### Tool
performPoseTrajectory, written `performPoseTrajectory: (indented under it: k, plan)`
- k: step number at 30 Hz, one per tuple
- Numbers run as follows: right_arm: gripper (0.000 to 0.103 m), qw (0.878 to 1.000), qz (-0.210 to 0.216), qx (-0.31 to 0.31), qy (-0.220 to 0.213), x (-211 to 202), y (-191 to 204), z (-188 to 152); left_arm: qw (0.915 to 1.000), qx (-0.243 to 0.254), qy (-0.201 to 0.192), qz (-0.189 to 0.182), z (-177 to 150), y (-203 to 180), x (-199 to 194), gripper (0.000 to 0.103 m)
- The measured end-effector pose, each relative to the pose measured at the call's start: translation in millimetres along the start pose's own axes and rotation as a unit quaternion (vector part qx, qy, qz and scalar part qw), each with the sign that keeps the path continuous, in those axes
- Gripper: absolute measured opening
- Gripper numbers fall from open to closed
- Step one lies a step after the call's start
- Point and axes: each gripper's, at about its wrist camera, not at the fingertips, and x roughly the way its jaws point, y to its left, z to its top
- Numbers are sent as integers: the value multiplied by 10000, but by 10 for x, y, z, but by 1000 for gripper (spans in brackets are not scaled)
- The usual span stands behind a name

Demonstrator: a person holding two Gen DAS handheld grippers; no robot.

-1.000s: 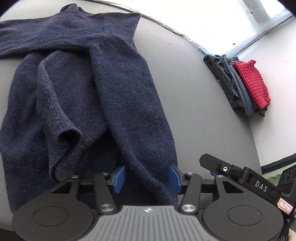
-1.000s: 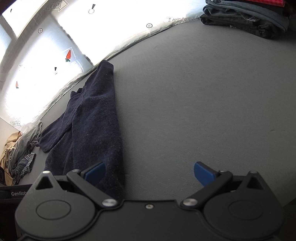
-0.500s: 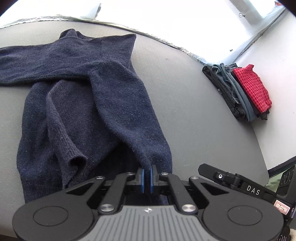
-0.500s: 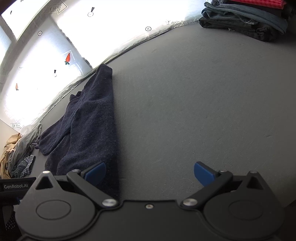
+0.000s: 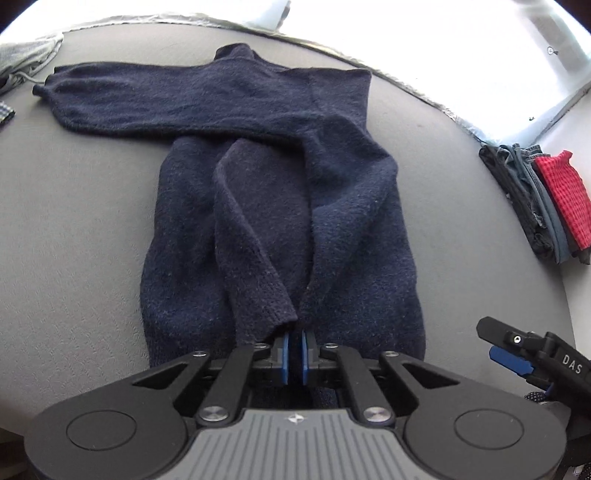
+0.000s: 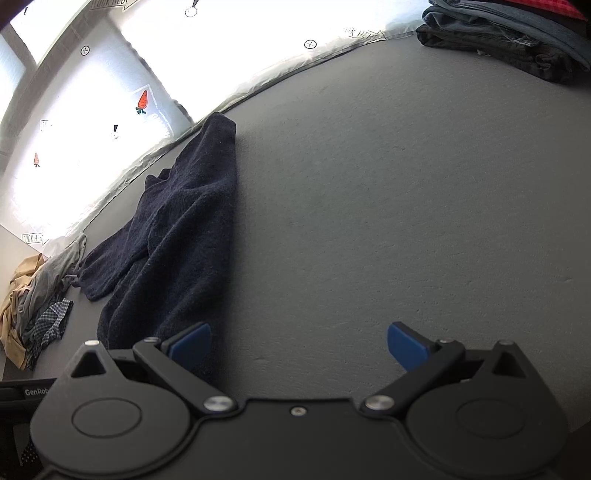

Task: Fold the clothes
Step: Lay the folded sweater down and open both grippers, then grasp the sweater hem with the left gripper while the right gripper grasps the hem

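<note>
A navy knit sweater (image 5: 280, 206) lies on the grey table (image 5: 81, 229), collar at the far side, one sleeve stretched out to the left and the other folded down over the body. My left gripper (image 5: 294, 352) is shut on the sweater's bottom hem near the folded sleeve's cuff. In the right wrist view the sweater (image 6: 184, 236) lies to the left. My right gripper (image 6: 299, 345) is open and empty, low over bare table just right of the sweater's edge; it also shows in the left wrist view (image 5: 532, 360).
A stack of folded clothes, with a red checked piece on top (image 5: 565, 195), sits at the table's right edge, also seen in the right wrist view (image 6: 517, 33). A pile of unfolded clothes (image 6: 37, 295) lies at the far left.
My left gripper closed on the sweater's hem, then pulled back and up, so more of the sweater and its left sleeve came into view. The right gripper stayed open and barely moved.
</note>
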Motion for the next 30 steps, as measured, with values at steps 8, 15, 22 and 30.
performPoseTrajectory:
  k: [8, 15, 22, 30]
  plan:
    - [103, 10000, -32, 19, -63, 50, 33, 103, 9993, 148, 289, -158, 59, 77, 44, 21]
    - [103, 9999, -2, 23, -122, 199, 179, 248, 9956, -44, -1, -934, 225, 351, -349, 43]
    - [103, 9999, -18, -39, -115, 461, 442, 435, 9928, -725, -411, -865, 666, 840, -505, 50]
    - [103, 9993, -122, -294, -181, 902, 892, 953, 9910, -1055, -751, -331, 1332, 1510, -491, 62]
